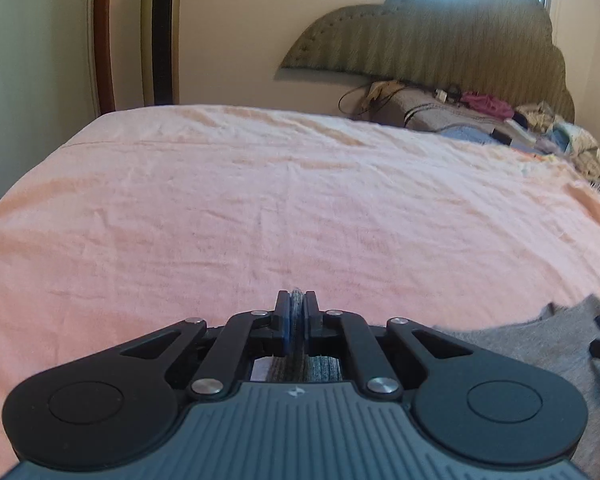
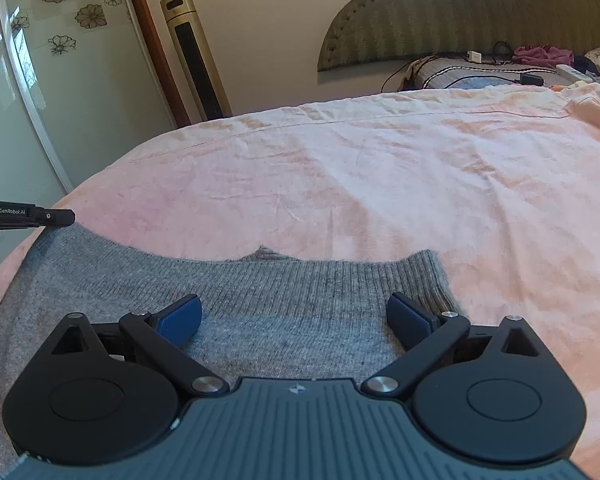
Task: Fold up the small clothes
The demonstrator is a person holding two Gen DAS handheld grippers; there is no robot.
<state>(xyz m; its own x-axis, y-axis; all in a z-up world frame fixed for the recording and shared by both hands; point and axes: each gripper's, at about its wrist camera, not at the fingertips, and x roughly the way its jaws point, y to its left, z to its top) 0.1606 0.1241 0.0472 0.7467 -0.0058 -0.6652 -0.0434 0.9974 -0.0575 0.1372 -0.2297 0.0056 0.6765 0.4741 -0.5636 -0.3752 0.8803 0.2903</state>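
The left gripper (image 1: 299, 300) is seen pressed together, a thin edge of grey knit fabric being pinched between its blue pads (image 1: 287, 320); more of that ribbed grey fabric is visible just behind the pads, inside the linkage; the right gripper (image 2: 294, 316) is held spread wide, its two blue pads (image 2: 182, 316) standing well apart with nothing clamped between them

Directly beneath and ahead of the right gripper a grey knitted garment (image 2: 284, 292) is spread flat on the bed, its ribbed band lying just beyond the fingertips and ending just past the right pad; a small notch is seen in the far edge, ahead of the gap between the pads; to the far left of the right gripper, the tip of the left gripper is found at the garment's left corner; from the left wrist view, the same garment is seen to the right of the closed jaws

Beyond both grippers a wrinkled pink sheet (image 1: 260, 200) is stretched over the bed; farther ahead and to the right, an olive padded headboard (image 1: 440, 36) is set against the wall, with a striped pillow (image 2: 460, 70), cables and piled clothes below it; ahead and to the left, a gold tower fan (image 2: 196, 52) and a wardrobe door with flower patterns (image 2: 40, 40) are seen
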